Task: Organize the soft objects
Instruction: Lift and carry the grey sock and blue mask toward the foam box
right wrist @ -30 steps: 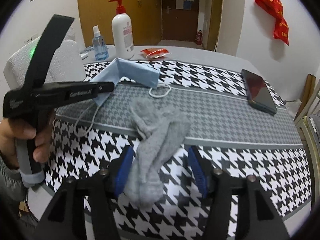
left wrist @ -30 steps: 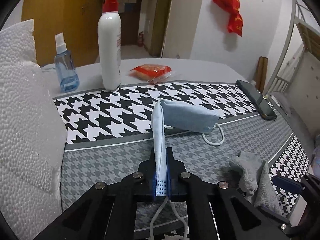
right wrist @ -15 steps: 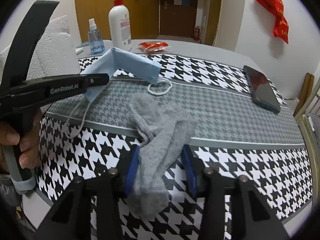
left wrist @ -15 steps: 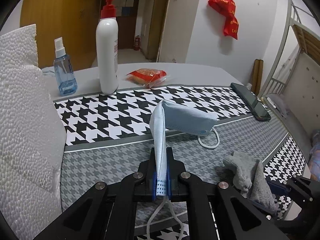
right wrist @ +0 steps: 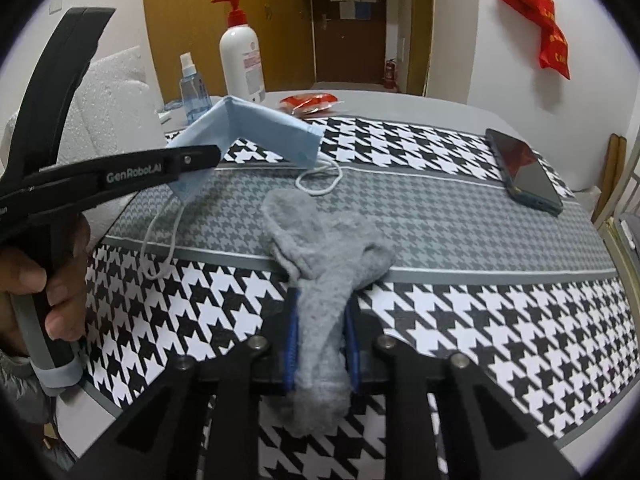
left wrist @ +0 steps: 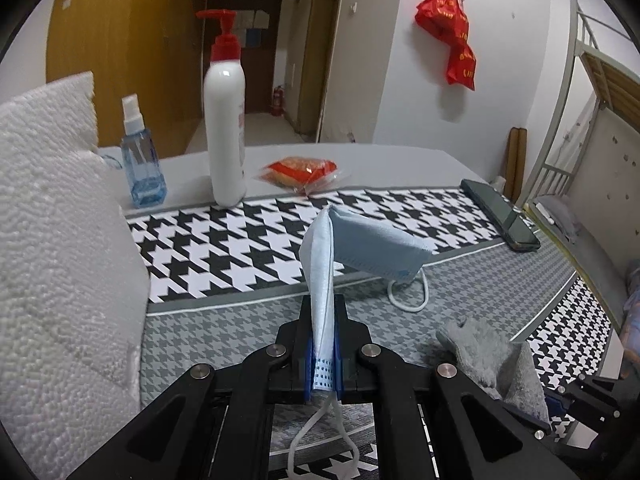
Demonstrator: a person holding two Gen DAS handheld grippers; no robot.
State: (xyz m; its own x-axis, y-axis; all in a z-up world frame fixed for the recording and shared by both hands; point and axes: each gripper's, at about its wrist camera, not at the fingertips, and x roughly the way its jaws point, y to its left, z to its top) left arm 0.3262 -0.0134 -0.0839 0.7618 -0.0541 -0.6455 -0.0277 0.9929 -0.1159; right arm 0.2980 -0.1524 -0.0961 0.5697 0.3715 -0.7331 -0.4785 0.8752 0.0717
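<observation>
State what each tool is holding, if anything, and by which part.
The left tool grips the blue face mask by one short end. The right tool, whose jaws have just been closing, pinches the grey sock across its narrow near part.

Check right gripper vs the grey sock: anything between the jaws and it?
Nothing visible. The right gripper has just been closing its jaws, and the blue pads now press both sides of the grey sock directly. The face mask, held by the left gripper, hangs off to the side.

"genrobot.ai" on the left claw [right wrist: 200,158] arm
</observation>
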